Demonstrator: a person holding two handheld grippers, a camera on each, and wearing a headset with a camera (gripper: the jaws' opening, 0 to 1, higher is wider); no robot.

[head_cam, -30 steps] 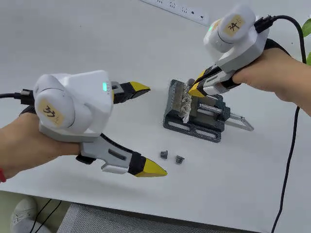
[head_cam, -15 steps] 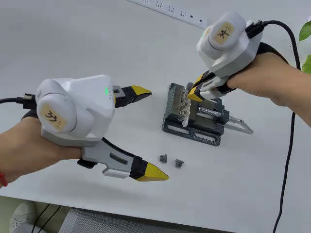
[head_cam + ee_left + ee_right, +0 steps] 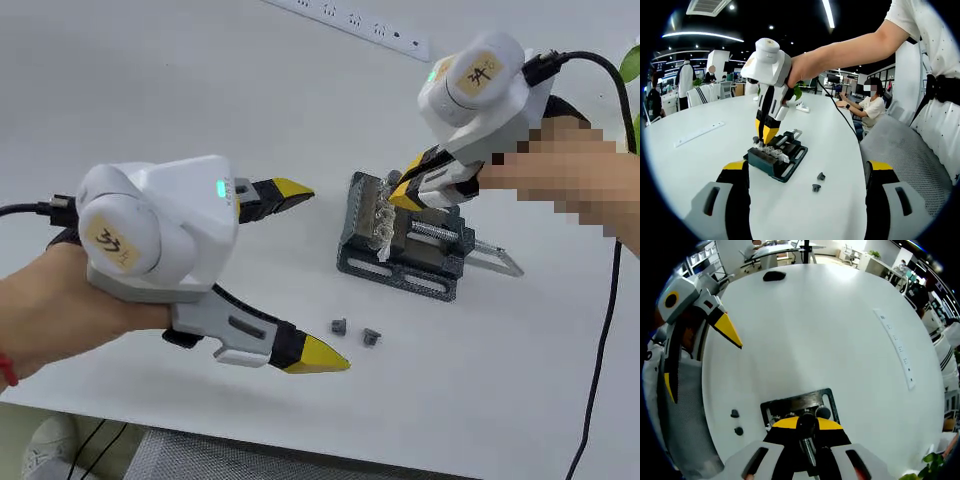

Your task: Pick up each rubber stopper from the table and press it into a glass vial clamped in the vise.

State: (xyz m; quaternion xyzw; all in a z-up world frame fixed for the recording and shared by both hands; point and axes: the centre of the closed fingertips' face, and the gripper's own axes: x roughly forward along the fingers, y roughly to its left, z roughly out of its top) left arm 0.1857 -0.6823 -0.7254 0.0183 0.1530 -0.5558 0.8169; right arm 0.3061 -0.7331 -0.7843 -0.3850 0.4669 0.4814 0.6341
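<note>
The left gripper [image 3: 318,275] has a round tan sticker [image 3: 113,245] on the rounded end of its white housing. On it is a handwritten number, turned sideways, which reads as 33. The right gripper [image 3: 401,193] has a second sticker [image 3: 480,70] of the same kind on top of its housing, with 34 written by hand. Any marks on the power strip [image 3: 350,20] are too small to read.

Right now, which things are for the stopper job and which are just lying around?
For the job: vise; glass vials clamped in it; two loose rubber stoppers on the table; right gripper, tips shut on a dark stopper over the vials; left gripper, open.
Just lying about: power strip; black object far across the table; green plant.
</note>
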